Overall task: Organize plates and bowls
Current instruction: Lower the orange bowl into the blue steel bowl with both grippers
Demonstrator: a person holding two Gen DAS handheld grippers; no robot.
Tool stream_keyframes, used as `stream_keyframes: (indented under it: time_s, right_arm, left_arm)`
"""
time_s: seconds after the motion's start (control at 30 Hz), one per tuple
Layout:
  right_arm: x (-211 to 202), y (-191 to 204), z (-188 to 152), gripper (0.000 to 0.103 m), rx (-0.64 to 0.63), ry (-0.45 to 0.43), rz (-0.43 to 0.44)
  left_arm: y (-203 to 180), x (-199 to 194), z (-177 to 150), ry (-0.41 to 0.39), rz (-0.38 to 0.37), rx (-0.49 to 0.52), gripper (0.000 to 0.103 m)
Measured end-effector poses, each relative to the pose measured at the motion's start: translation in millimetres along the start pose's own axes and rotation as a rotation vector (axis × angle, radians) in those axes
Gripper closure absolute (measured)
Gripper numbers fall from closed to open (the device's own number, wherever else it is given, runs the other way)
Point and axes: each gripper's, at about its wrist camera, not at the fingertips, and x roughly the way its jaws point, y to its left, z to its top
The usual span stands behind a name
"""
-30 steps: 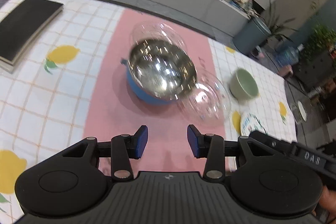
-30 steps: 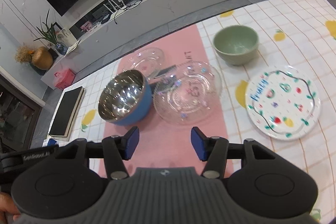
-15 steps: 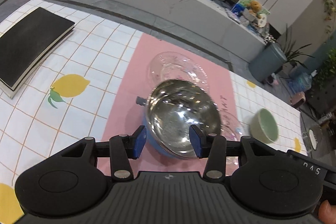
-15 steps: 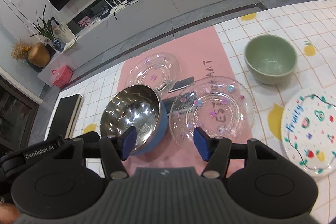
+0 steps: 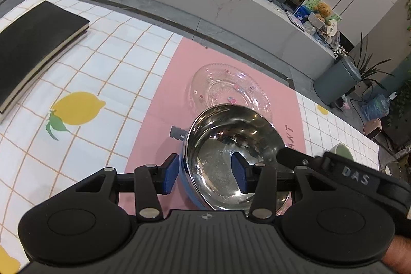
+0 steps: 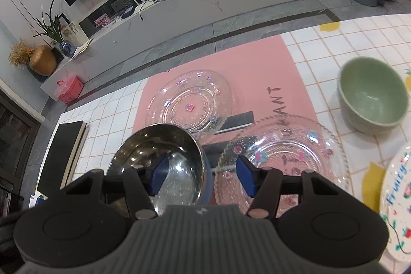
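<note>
1. The steel bowl (image 5: pixel 231 153), blue on the outside, is seen at lower centre of the left wrist view, set on the pink mat (image 5: pixel 164 99) of the checked worktop (image 5: pixel 108 48).
2. The left gripper (image 5: pixel 205 177) is held partly open, its jaws straddling the bowl's left rim: one blue pad outside the wall, the other over the hollow. Contact with the wall cannot be told.
3. In the right wrist view, the right gripper (image 6: pixel 201 176) is likewise held partly open, one pad inside the bowl (image 6: pixel 156 153), the other over the near glass plate (image 6: pixel 282 161); nothing is gripped.
4. A second glass plate (image 6: pixel 190 102) is shown behind the bowl at frame centre.
5. The green bowl (image 6: pixel 372 94) is seen at right, with the painted plate (image 6: pixel 395 207) below it at the lower right edge.
6. A black book (image 5: pixel 33 43) is pictured at upper left.
</note>
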Motion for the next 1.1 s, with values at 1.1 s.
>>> stream_keyframes:
  time_s: [1.1]
  right_arm:
    - [43,10,-11,0.076,-0.080,0.054,-0.028]
  left_arm:
    - [4,30,-16,0.092,0.034,-0.011,0.074]
